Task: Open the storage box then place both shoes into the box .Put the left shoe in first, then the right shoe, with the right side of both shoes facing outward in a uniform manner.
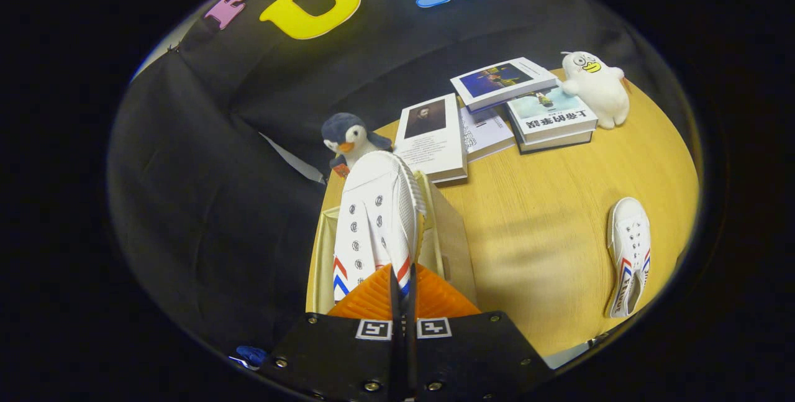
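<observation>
Evidently the gripper (402, 293) has its fingers pinched nearly together on the heel rim of a white shoe (374, 222), which hangs toe-forward over the open storage box (456, 237) just ahead at twelve o'clock. Doing this well likely means lowering it level and releasing only once the sole rests inside. The second shoe (629, 253) lies on the table (534, 215) at three o'clock, well apart.
</observation>
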The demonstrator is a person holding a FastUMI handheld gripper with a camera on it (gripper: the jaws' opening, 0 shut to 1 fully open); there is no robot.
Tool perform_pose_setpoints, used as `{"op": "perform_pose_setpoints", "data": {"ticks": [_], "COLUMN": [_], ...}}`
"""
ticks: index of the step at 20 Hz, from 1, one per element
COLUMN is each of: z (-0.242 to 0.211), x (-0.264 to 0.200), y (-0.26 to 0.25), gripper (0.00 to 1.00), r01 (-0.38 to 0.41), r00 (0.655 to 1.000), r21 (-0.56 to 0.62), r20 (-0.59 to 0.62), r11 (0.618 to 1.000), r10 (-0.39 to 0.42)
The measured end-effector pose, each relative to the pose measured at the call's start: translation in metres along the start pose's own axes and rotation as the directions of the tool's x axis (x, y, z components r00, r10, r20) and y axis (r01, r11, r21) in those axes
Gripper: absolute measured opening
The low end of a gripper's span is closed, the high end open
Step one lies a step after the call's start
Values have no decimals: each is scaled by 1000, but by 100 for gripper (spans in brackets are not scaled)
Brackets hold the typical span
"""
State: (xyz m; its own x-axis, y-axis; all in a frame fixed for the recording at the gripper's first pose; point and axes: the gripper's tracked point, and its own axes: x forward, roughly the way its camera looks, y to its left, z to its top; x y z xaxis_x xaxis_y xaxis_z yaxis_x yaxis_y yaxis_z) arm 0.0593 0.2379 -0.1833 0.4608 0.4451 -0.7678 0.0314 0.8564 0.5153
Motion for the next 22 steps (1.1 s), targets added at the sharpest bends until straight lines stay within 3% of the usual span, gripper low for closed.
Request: {"op": "perform_pose_setpoints", "data": {"ticks": [7,22], "z": [-30,-91], "x": [39,113], "y": [27,32], "gripper": [1,1], "r01": [11,110], "r00": [997,967], "r21": [-46,-78], "r20": [-75,-221], "r11": [999,991], "r10": [-14,-125]}}
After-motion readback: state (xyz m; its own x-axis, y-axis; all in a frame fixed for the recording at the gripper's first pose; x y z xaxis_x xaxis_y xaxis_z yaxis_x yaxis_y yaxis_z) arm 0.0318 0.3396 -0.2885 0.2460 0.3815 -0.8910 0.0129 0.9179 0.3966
